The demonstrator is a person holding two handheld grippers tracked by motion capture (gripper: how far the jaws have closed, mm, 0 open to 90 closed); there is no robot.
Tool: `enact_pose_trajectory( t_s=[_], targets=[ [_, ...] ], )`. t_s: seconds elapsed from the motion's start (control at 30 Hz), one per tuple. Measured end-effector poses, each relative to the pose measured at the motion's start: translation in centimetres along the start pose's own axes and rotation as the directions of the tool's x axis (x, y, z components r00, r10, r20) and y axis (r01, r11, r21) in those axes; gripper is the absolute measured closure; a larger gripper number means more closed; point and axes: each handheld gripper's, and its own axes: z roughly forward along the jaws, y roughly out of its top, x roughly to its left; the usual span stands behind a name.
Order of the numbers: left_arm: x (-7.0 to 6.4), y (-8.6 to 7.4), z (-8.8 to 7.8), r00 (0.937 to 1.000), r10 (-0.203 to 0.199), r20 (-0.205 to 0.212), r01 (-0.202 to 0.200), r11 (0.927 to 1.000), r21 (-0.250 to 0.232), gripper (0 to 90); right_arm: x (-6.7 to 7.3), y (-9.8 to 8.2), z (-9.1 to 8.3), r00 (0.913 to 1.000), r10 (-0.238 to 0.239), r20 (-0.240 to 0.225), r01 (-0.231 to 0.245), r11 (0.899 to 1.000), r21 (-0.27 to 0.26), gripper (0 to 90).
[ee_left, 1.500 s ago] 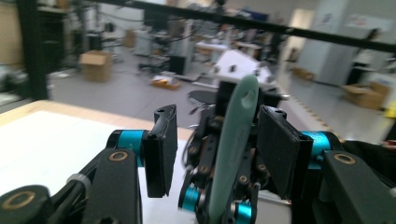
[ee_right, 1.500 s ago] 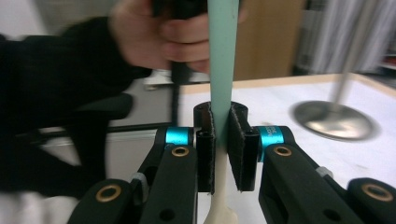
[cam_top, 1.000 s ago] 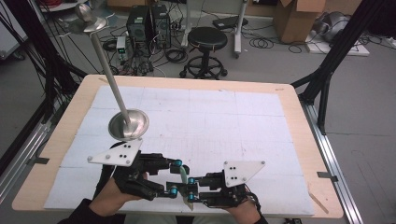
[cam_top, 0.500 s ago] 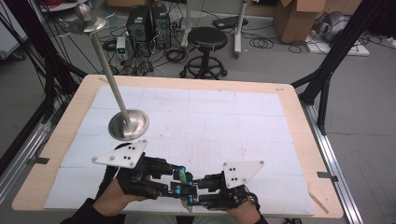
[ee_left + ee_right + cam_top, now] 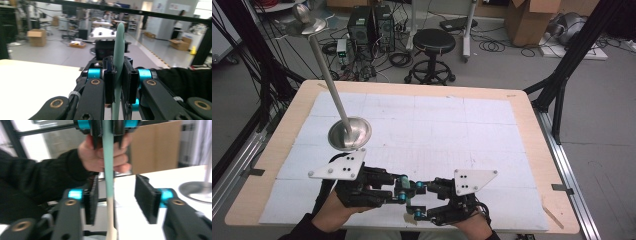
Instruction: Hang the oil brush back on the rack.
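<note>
At the near edge of the worktop (image 5: 522,125), the left gripper (image 5: 119,82) has just clamped onto a slim utensil (image 5: 119,52), while the right gripper (image 5: 115,200) has just let go, jaws apart around it (a handover, apparently). The utensil has a pale green blade and cream handle, hanging between both grippers.

Both hands sit at the near edge of the worktop, grippers pointing at each other. The left gripper (image 5: 404,190) has just closed and its jaws clamp a thin green stick (image 5: 118,62). The right gripper (image 5: 414,212) has just opened, jaws apart either side of the stick.
</note>
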Motion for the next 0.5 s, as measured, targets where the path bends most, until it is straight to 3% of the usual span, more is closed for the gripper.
enact_pose_trajectory(
  t_s=[0.07,0.13,0.17,0.23,0.27,0.3,0.33,0.4,0.43,0.47,0.5],
  targets=[
    [0.2,0.1,-0.3,0.9995,0.000,-0.031,0.000,1.0000,-0.006,81.8,-0.1,0.1,-0.5,0.9995,-0.003,0.033,0.003,1.000,-0.003,46.1],
    [0.5,0.2,-1.2,0.9957,-0.002,-0.093,0.000,0.9999,-0.013,81.9,-0.2,0.2,-1.4,0.9950,0.003,0.100,-0.002,1.000,-0.011,39.6],
    [0.5,0.2,-1.2,0.9957,-0.002,-0.093,0.000,0.9999,-0.013,81.9,-0.2,0.2,-1.4,0.9950,0.003,0.100,-0.002,1.000,-0.011,39.6],
    [0.8,0.2,-1.7,0.9917,-0.003,-0.129,0.001,0.9999,-0.017,82.0,-0.4,0.3,-2.3,0.9850,0.004,0.172,-0.003,1.000,-0.009,34.4],
    [1.0,0.2,-2.0,0.9891,-0.004,-0.147,0.001,0.9999,-0.017,82.0,-0.4,0.3,-2.3,0.9850,0.004,0.172,-0.003,1.000,-0.009,34.4],
    [1.1,0.3,-2.3,0.9860,-0.004,-0.167,0.002,0.9998,-0.018,82.0,-0.5,0.3,-3.0,0.9737,0.007,0.228,-0.008,1.000,0.003,30.5],
    [1.4,0.3,-2.7,0.9830,-0.002,-0.184,0.000,0.9999,-0.015,82.0,-0.5,0.3,-3.0,0.9737,0.007,0.228,-0.008,1.000,0.003,30.5],
    [1.8,0.5,-3.3,0.9742,-0.008,-0.225,0.004,0.9998,-0.018,82.1,-0.6,0.3,-3.7,0.9600,0.021,0.279,-0.024,1.000,0.008,27.2],
    [2.3,0.7,-4.0,0.9621,-0.018,-0.272,0.015,0.9998,-0.010,82.2,-0.7,0.1,-4.5,0.9453,0.022,0.325,-0.027,1.000,0.012,25.6],
    [2.3,0.7,-4.0,0.9621,-0.018,-0.272,0.015,0.9998,-0.010,82.2,-0.7,0.1,-4.5,0.9453,0.022,0.325,-0.027,1.000,0.012,25.6],
    [2.6,0.8,-4.3,0.9545,-0.019,-0.297,0.017,0.9998,-0.010,82.2,-0.8,-0.1,-5.4,0.9292,0.026,0.369,-0.036,0.999,0.019,23.7]
  ],
)
